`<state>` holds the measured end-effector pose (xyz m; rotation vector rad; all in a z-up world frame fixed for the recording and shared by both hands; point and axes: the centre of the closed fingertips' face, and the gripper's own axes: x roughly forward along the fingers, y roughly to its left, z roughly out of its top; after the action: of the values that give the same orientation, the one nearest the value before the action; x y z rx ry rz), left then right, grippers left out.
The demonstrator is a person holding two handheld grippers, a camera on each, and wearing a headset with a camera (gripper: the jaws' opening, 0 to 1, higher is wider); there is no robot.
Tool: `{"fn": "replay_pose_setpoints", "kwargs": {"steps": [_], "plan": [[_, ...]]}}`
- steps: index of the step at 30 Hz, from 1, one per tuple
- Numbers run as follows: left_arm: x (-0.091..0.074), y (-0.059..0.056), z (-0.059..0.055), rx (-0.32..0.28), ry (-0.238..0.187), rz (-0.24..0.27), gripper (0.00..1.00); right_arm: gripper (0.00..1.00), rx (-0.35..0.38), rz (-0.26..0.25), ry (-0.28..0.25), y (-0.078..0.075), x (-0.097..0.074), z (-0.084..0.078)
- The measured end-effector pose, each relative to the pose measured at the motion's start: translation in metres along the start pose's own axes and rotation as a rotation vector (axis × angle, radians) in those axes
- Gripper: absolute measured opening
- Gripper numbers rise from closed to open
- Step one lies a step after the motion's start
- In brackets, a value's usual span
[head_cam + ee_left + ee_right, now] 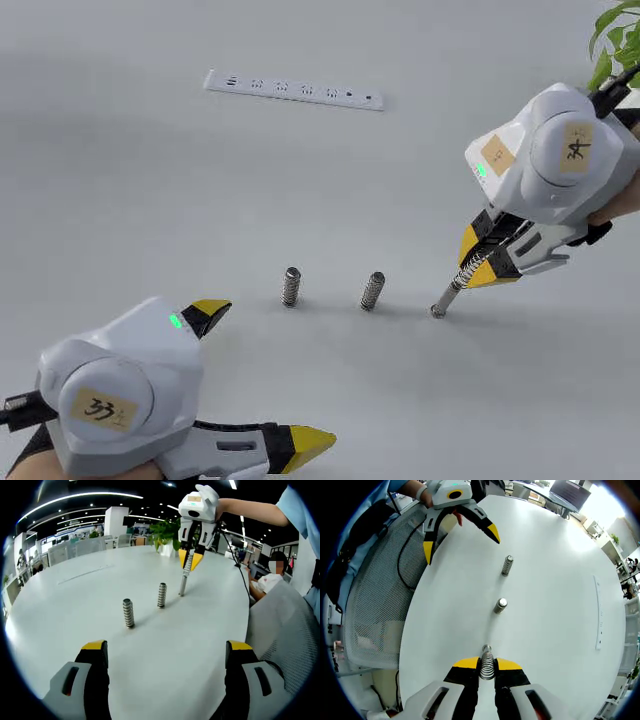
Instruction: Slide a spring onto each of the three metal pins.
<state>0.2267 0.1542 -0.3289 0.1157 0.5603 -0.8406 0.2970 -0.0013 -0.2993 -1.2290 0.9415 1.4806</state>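
Remaining is one spring (487, 665), clamped by the right gripper (474, 262) over the third pin (441, 307); other pins (291, 286) (372, 291) are done; left gripper (260, 375) is held wide.

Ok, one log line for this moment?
right gripper: shut on spring, atop third pin | left gripper: open, holding nothing | other two pins: already sprung
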Motion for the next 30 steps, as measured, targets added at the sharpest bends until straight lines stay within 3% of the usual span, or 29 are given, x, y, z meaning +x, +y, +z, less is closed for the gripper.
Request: {"fn": "replay_pose_setpoints", "kwargs": {"steps": [20,30], "plan": [[-0.001,0.002,-0.006,-0.018,0.014,0.006,0.95,0.08,-0.010,0.021,0.013,0.000,0.011,-0.001],[-0.003,0.004,-0.008,-0.030,0.014,0.011,0.94,0.08,-0.016,0.042,0.030,0.002,0.026,-0.003]]}}
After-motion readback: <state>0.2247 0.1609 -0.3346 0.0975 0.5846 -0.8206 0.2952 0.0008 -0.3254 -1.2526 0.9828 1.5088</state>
